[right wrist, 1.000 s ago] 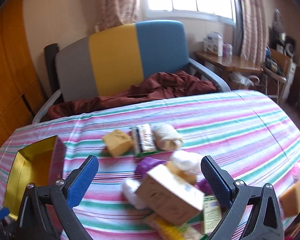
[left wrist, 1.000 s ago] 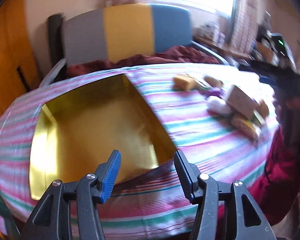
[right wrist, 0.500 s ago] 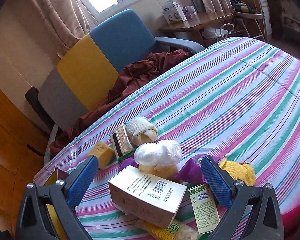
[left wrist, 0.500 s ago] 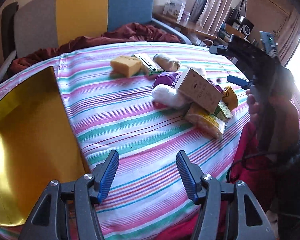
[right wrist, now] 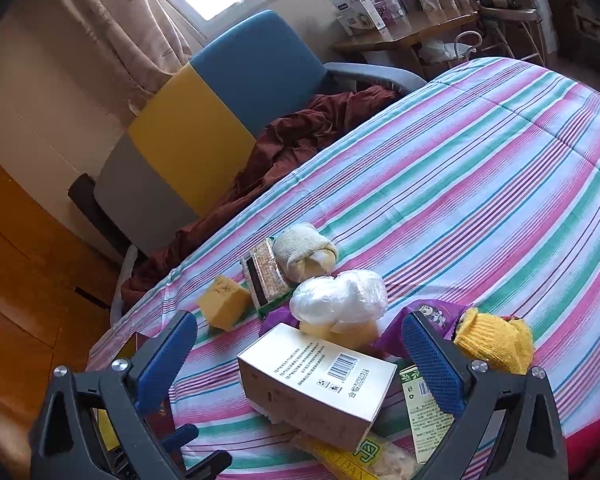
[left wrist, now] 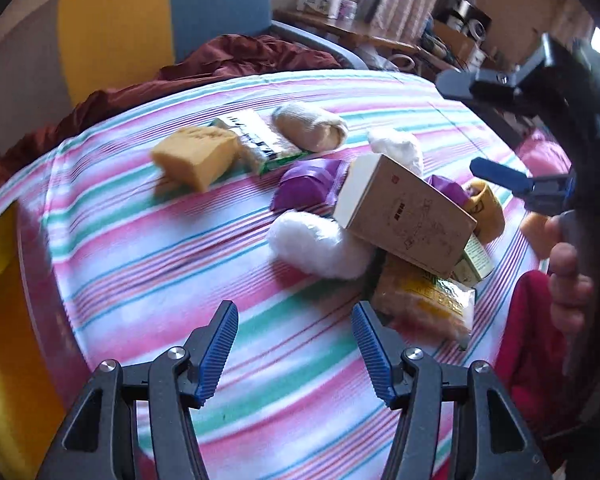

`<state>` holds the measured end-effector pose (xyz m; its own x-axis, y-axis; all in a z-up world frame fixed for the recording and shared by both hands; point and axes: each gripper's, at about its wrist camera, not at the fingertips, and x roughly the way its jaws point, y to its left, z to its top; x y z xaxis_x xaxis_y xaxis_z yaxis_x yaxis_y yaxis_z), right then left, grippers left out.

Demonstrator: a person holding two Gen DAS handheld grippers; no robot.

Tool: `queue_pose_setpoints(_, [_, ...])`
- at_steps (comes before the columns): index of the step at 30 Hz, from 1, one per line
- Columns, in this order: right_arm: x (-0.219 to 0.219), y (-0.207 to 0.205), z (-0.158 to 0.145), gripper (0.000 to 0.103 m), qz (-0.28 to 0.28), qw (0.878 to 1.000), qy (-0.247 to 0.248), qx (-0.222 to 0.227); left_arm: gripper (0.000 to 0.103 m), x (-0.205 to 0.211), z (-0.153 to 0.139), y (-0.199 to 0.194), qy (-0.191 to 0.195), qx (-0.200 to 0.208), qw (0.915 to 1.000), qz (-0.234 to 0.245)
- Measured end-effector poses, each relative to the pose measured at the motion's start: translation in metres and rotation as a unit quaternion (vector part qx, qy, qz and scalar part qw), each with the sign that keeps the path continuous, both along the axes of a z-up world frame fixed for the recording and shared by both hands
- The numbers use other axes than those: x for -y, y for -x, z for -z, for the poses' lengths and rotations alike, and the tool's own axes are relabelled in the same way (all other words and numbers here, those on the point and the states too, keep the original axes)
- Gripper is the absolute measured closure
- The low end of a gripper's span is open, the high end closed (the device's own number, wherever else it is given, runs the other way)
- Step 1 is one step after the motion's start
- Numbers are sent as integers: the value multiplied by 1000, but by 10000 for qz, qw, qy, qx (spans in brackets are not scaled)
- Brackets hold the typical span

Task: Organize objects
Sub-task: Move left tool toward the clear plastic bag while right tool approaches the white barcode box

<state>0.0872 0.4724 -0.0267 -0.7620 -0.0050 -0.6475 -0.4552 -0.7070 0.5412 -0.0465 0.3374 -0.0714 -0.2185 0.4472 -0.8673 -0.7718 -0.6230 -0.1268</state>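
— Where does the pile sit from your tongs?

— The tan rectangular cardboard box with a barcode lies tilted on top of the heap, straight ahead of my right gripper and between the lines of its two blue pads, though nothing touches it. From my left gripper the same box is ahead and off to the right, well apart.

— What is under and around it?

— It leans on a fluffy white bundle and a yellow-and-clear crackly packet. A green-labelled flat carton pokes out beside my right pad. Behind the box are a crumpled purple wrapper, a white plastic-wrapped lump and a yellow knitted piece.

— Farther back?

— A yellow sponge block, touching a flat green-edged biscuit packet, then a beige rolled sock. All lie on the pink, green and white striped cloth.

— And your tongs?

— Both spread wide, holding nothing. A gold-lined open box is at my left edge; a grey, yellow and blue chair with a maroon cloth stands beyond.
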Motion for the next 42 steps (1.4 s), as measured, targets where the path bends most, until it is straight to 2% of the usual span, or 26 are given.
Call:
queue_pose_setpoints(1, [0,1,1,0,-12,10000,19,17,42,-6,2,1,68,-80,9999,81])
queue_pose_setpoints(3, [0,2,3,0,-36,10000,73,53,32,-16,4,3,103,-200,9996,177])
queue_pose_setpoints(4, [-1,3,4,0,-50,9999,105,68,23,-21,7,4,94,-191,9994,278])
queue_pose_setpoints(5, [-1,3,5,0,-56,9999,125,74,21,-24,8,5,98,-170,9993,322])
queue_pose_setpoints(13, [-3,5,9,0,-89,9995,277,102,20,-48,22,19,78,-267,9986,454])
queue_pose_setpoints(16, [-2,8,11,0,-122,9993,308,162,33,-50,27,23,-97,-63,9988,468])
queue_pose_setpoints(20, [-5,16,22,0,-213,9979,468,384,39,-34,26,15,-485,43,9979,431])
queue_pose_setpoints(22, [-4,20,29,0,-298,9964,605,504,42,-24,25,8,-548,38,9977,391])
queue_pose_setpoints(24, [-1,23,33,0,-344,9956,576,657,48,-11,24,-2,-594,66,9975,371])
queue_pose_setpoints(25, [1,25,34,0,-363,9954,502,735,68,-5,25,-8,-570,55,9977,374])
queue_pose_setpoints(26, [2,26,35,0,-381,9951,445,796,76,0,27,-13,-494,39,9980,393])
queue_pose_setpoints(30, [7,31,40,0,-575,9927,489,937,76,19,29,-32,-416,-44,9984,385])
queue_pose_setpoints(32, [9,33,44,0,-878,9882,1001,761,76,27,27,-37,-451,36,9982,387])
queue_pose_setpoints(34, [13,36,46,0,-1299,9771,1645,365,75,32,23,-42,-504,29,9982,329])
queue_pose_setpoints(37, [12,31,38,0,-1140,9834,1379,288,72,37,17,-40,-549,54,9982,220])
queue_pose_setpoints(42, [4,28,43,0,-830,9861,1368,444,58,39,13,-24,-538,61,9980,-337])
